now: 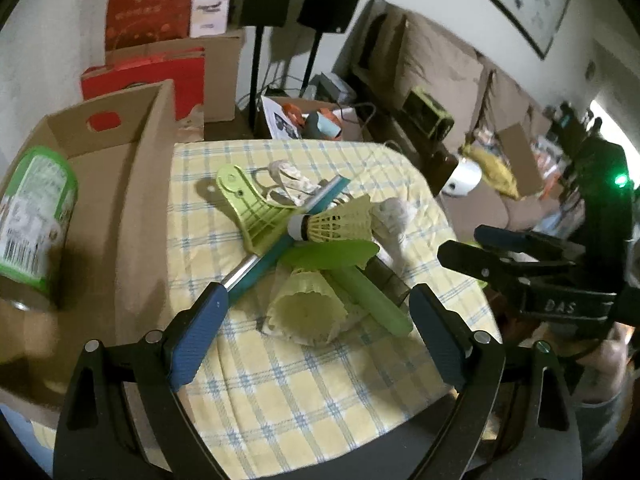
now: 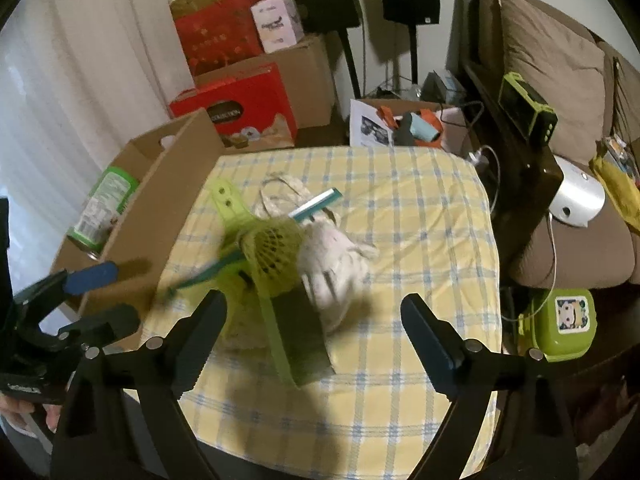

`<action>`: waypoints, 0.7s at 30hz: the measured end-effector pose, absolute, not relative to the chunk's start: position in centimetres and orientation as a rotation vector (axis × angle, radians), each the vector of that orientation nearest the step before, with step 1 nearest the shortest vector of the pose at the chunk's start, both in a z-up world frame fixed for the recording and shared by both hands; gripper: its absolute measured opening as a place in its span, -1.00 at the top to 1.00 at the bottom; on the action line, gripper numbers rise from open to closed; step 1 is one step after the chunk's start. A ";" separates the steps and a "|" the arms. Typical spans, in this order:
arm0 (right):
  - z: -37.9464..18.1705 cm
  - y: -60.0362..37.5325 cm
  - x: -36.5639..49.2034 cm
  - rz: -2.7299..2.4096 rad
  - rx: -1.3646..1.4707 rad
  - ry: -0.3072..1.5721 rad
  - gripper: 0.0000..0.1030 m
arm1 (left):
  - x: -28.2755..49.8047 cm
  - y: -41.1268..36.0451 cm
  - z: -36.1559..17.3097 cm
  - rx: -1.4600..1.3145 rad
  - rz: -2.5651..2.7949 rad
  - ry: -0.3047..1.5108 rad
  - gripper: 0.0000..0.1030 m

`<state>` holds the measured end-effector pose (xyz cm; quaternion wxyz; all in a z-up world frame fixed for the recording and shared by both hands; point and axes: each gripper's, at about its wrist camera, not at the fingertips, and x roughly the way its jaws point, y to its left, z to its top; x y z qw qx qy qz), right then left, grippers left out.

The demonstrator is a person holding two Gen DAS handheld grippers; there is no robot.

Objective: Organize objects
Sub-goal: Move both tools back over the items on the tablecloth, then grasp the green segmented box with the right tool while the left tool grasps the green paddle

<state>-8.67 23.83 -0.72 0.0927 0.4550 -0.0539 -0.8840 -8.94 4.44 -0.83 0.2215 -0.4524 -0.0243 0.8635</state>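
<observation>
A pile of small items lies on the yellow checked tablecloth (image 1: 280, 380): two yellow shuttlecocks (image 1: 340, 222) (image 1: 306, 312), a teal squeegee (image 1: 280, 244), a green slotted scraper (image 1: 252, 208), a green-handled tool (image 1: 360, 280) and a white cloth (image 1: 394, 216). My left gripper (image 1: 316, 324) is open and empty, just short of the pile. My right gripper (image 2: 316, 340) is open and empty over the pile's near side; it also shows in the left wrist view (image 1: 476, 244). The pile shows in the right wrist view (image 2: 276, 252).
An open cardboard box (image 1: 120, 184) stands left of the table with a green-labelled can (image 1: 34, 224) in it. Red boxes (image 2: 240, 108), speakers on stands (image 2: 328, 0), a brown sofa (image 2: 560, 80) and a green lunchbox (image 2: 560, 324) surround the table.
</observation>
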 end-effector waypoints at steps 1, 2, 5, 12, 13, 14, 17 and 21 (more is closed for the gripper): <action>-1.1 23.9 -8.6 -2.623 1.359 -0.161 -0.69 | -8.9 5.1 -1.0 -1.247 2.397 -0.026 -0.76; -1.3 24.0 -8.5 -2.623 1.365 -0.160 -0.67 | -9.0 5.6 -1.1 -1.242 2.404 0.008 -0.76; -2.1 24.3 -8.2 -2.632 1.380 -0.156 -0.64 | -9.0 6.7 -1.4 -1.227 2.413 0.074 -0.76; -3.2 25.3 -7.8 -2.639 1.403 -0.186 -0.55 | -9.6 8.2 -1.8 -1.217 2.399 0.128 -0.76; -3.4 25.6 -7.7 -2.638 1.407 -0.194 -0.54 | -9.7 8.5 -1.9 -1.218 2.397 0.141 -0.73; -3.4 25.7 -7.7 -2.637 1.408 -0.200 -0.54 | -9.8 8.7 -2.0 -1.220 2.396 0.151 -0.63; -3.7 26.1 -7.6 -2.637 1.413 -0.211 -0.53 | -10.1 9.4 -2.3 -1.223 2.401 0.188 -0.51; -3.9 26.4 -7.4 -2.639 1.415 -0.212 -0.53 | -10.5 10.2 -2.6 -1.215 2.416 0.245 -0.35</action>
